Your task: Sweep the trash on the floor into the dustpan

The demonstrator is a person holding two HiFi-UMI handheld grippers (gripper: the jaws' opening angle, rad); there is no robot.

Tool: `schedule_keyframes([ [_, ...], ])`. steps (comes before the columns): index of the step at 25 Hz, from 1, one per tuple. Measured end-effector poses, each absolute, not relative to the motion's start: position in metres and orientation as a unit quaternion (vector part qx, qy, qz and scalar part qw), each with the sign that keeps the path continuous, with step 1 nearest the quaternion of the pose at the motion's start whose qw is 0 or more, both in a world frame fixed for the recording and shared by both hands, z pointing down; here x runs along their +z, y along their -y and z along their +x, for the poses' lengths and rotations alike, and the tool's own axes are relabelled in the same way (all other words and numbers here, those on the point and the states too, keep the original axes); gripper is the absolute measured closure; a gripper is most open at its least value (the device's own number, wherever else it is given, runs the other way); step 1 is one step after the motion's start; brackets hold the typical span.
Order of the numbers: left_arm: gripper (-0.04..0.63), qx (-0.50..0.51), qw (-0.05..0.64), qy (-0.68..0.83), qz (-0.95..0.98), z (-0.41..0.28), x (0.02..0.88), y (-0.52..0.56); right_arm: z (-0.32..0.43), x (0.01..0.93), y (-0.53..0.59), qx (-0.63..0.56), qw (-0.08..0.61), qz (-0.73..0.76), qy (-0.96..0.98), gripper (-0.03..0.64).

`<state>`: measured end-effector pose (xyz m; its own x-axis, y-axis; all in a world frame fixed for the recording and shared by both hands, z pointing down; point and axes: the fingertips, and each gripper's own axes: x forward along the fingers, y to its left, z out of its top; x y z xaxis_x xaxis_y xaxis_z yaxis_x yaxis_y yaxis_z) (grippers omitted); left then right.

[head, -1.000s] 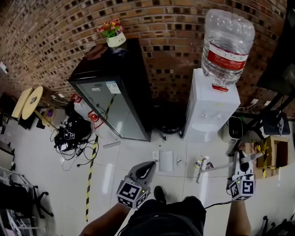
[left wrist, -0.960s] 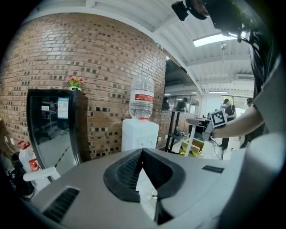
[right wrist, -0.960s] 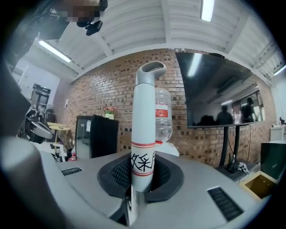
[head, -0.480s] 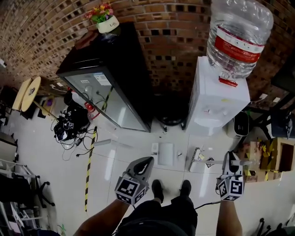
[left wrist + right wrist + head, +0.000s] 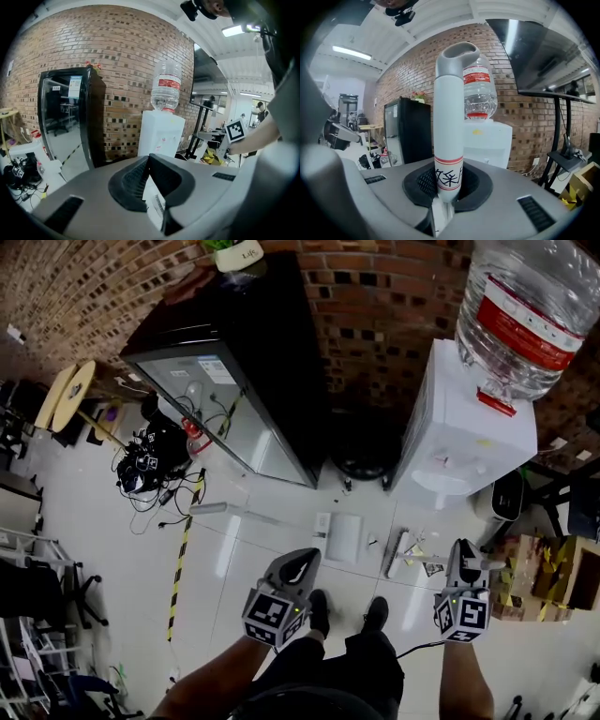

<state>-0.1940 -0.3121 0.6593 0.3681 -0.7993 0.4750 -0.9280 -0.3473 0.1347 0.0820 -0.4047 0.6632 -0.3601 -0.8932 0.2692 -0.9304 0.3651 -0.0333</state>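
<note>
A white dustpan point(image 5: 343, 536) stands on the pale tiled floor just ahead of my left gripper point(image 5: 298, 570). In the left gripper view, my left gripper point(image 5: 151, 183) is shut on a white handle with a barcode label, apparently the dustpan's. My right gripper point(image 5: 461, 563) is shut on the white broom handle point(image 5: 449, 117), which rises upright past the jaws. The broom head point(image 5: 397, 554) rests on the floor right of the dustpan. Small scraps of trash point(image 5: 428, 568) lie beside the broom head.
A black glass-door fridge point(image 5: 234, 362) and a white water dispenser point(image 5: 464, 427) stand against the brick wall ahead. A cable tangle point(image 5: 150, 474) and yellow-black floor tape point(image 5: 180, 568) lie left. Cardboard boxes point(image 5: 536, 577) sit right. The person's shoes point(image 5: 319, 610) are between the grippers.
The person has stepped forward, and both shoes now show. The broom head has moved left, closer to the dustpan. Both grippers keep their grip.
</note>
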Motion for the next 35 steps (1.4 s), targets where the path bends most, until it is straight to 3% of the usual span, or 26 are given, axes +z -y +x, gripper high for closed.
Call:
schedule_keyframes([
  [8,0.575,0.154,0.202,0.538,0.804,-0.217,0.658,0.294,0.002,0.675,0.425,0.095,0.121,0.526,0.836,0.573],
  [23,0.575,0.133,0.194,0.599,0.766,-0.355,0.63,0.248,-0.181,0.675,0.436,0.119,0.119,0.484,0.859,0.57],
  [29,0.575,0.123,0.194,0.601,0.765,-0.375,0.621,0.242,-0.212,0.656,0.424,0.136,0.092,0.466,0.87,0.571],
  [35,0.575,0.112,0.175,0.586,0.783,-0.376,0.598,0.243,-0.191,0.629,0.399,0.121,0.101,0.477,0.865,0.575],
])
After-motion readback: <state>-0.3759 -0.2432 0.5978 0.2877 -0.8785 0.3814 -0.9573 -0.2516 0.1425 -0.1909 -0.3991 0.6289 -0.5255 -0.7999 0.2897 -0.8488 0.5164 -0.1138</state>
